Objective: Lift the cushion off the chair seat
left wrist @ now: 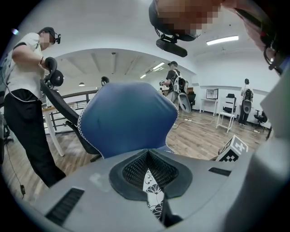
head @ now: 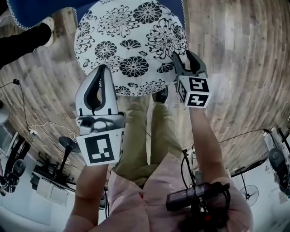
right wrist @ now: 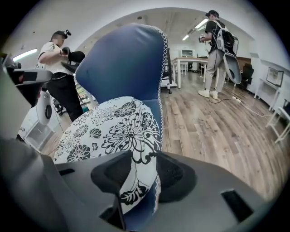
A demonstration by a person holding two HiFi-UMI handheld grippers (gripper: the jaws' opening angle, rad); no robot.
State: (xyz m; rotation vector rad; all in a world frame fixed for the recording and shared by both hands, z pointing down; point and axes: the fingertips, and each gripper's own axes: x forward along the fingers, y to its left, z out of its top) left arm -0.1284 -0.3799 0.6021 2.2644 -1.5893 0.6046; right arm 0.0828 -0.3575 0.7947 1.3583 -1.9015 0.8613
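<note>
A round white cushion with black flower print lies over the blue chair, its near edge toward me. My left gripper is shut on that edge at the left, and a strip of flowered fabric shows pinched between its pads. My right gripper is shut on the edge at the right. In the right gripper view the cushion tilts up from the jaws, with blue fabric under it. The blue chair back with white trim stands upright behind; it also fills the left gripper view.
Wood floor surrounds the chair. Another person's dark leg and shoe stand at the chair's left. My own legs are just below the cushion. Cables and stands lie at the left. Other people and tables stand further off.
</note>
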